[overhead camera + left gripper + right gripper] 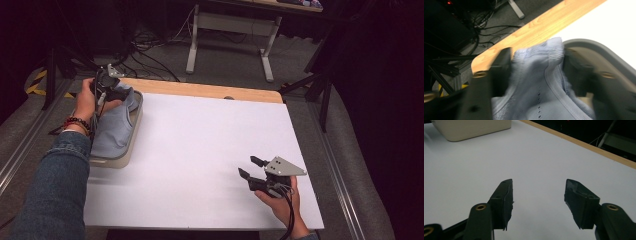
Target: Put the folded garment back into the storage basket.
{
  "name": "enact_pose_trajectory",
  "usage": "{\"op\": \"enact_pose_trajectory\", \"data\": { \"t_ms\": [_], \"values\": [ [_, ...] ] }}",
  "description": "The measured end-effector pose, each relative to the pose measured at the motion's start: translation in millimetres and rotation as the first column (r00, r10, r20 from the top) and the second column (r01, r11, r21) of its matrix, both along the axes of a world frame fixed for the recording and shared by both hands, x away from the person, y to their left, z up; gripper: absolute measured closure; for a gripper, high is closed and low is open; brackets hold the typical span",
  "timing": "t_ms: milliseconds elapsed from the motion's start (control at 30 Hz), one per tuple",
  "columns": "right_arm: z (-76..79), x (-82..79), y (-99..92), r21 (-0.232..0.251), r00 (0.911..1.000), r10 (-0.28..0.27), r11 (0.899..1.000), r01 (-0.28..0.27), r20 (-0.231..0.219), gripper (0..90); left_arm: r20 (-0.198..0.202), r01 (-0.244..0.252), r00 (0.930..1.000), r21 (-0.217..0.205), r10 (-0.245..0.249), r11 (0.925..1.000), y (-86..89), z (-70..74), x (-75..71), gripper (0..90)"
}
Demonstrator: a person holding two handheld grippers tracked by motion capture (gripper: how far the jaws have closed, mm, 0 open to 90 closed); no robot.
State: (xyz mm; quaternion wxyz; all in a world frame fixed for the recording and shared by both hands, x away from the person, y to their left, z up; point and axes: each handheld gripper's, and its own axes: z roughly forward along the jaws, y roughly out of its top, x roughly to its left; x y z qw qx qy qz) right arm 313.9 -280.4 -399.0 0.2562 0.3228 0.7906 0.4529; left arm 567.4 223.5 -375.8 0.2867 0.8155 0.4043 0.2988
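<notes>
A blue-grey knitted garment [112, 130] lies in a beige tray [126, 150] at the table's left edge. My left gripper [118, 93] is over the tray's far end, held by a hand with a beaded bracelet. In the left gripper view the garment [536, 90] is bunched up between both black jaws of the left gripper [537, 57], which touch it on either side, with the tray rim [599, 50] behind. My right gripper [247, 166] hovers low near the table's front right, open, and in its own view the right gripper [537, 187] has nothing between its jaws.
The white table top [210, 145] has a wooden strip [210, 91] along its far edge. Beyond it stand a desk frame [227, 30] and loose cables [145, 55] on the floor. The tray [474, 128] shows at the top left of the right gripper view.
</notes>
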Motion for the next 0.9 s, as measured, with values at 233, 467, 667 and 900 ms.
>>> {"op": "enact_pose_trajectory", "data": {
  "t_ms": [233, 467, 667, 900],
  "values": [
    [-0.6, -2.8, -2.3, -0.001, 1.0, -0.007, 1.0, 0.007, 0.004, 41.1, -0.027, 0.033, 0.9991, 0.015, -0.033, 0.9993, -2.9, -0.8, -1.6, 74.5],
    [-3.1, -3.7, -1.1, -0.009, 1.0, 0.003, 1.0, -0.003, -0.004, 40.8, -0.067, 0.121, 0.9906, 0.02, -0.12, 0.9924, -12.4, -8.7, -8.6, 76.9],
    [-4.9, -3.1, 1.8, -0.013, 0.9999, 0.014, 1.0, -0.015, -0.01, 39.8, -0.125, 0.142, 0.9828, 0.043, -0.136, 0.9889, -19.1, -26.7, -12.6, 75.6],
    [-7.3, -0.9, 4.7, -0.018, 0.9995, 0.023, 1.0, -0.023, -0.021, 38.6, -0.163, 0.151, 0.9774, 0.096, -0.134, 0.9839, -24.2, -35.0, -12.8, 72.4]
  ]
}}
